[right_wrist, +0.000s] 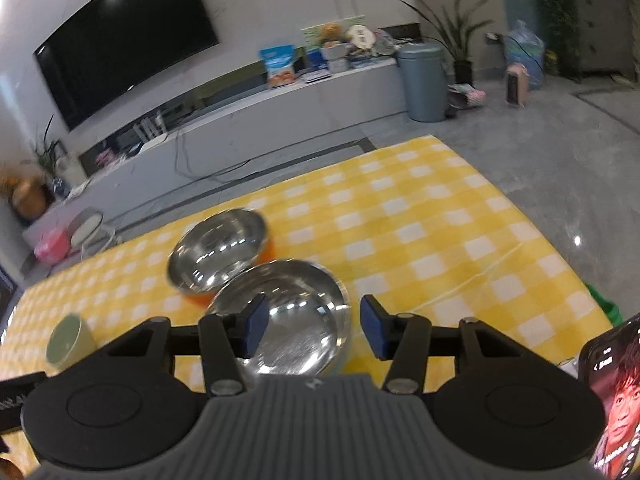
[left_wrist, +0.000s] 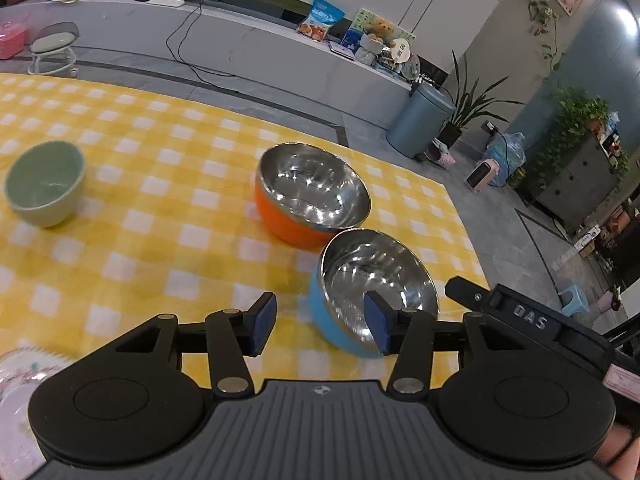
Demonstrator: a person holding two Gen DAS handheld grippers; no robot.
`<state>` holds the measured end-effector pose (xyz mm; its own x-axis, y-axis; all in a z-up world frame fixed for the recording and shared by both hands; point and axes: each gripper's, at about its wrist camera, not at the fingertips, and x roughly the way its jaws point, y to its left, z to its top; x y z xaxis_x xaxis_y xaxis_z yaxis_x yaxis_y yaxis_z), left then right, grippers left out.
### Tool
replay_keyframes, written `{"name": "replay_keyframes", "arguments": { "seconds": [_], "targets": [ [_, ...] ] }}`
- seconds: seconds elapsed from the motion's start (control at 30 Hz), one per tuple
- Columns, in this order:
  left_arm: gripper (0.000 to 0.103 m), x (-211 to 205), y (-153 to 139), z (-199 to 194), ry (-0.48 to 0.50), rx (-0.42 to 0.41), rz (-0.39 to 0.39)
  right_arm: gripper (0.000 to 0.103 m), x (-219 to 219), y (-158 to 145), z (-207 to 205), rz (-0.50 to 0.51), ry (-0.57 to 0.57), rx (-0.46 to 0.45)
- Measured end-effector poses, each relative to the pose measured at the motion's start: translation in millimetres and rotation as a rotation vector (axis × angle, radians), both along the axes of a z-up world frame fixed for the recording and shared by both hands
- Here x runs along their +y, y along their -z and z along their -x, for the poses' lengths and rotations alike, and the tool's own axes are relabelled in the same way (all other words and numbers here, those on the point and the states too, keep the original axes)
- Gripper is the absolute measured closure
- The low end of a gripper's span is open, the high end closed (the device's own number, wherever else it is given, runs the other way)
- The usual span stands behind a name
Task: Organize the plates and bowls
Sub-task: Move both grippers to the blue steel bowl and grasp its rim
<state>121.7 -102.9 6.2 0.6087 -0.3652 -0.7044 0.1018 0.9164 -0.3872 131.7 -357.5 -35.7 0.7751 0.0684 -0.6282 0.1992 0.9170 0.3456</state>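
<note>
Risk first: the blue steel-lined bowl sits tilted just ahead and right of the left gripper, touching the orange steel-lined bowl beyond; a nudge could likely rock either. Both grippers stand part-open, holding nothing. Far left of it rests the green bowl; a patterned plate peeks behind-left. Right gripper hovers over the blue bowl's rim. The yellow checked bench is otherwise unobstructed.

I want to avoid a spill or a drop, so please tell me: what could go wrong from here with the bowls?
1. The blue bowl touches the orange bowl; lifting one may push the other.
2. Both stand near the table edge and could slide off.
3. The left gripper and right gripper are close together by the blue bowl and may collide.
</note>
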Motion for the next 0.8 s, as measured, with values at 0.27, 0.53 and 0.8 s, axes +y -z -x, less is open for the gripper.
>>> {"name": "replay_keyframes", "arguments": {
  "seconds": [0.27, 0.53, 0.8],
  "targets": [
    [0.046, -25, 20, -26, 0.019, -0.001, -0.029, 0.054, -1, 22, -14, -0.021, 0.034, 0.074],
    [0.046, -40, 38, -41, 0.035, 0.019, -0.06, 0.061, -10, 43, -23, -0.097, 0.063, 0.147],
    [0.068, -45, 46, -47, 0.049, 0.037, -0.077, 0.074, -12, 50, -28, -0.116, 0.074, 0.161]
  ]
}}
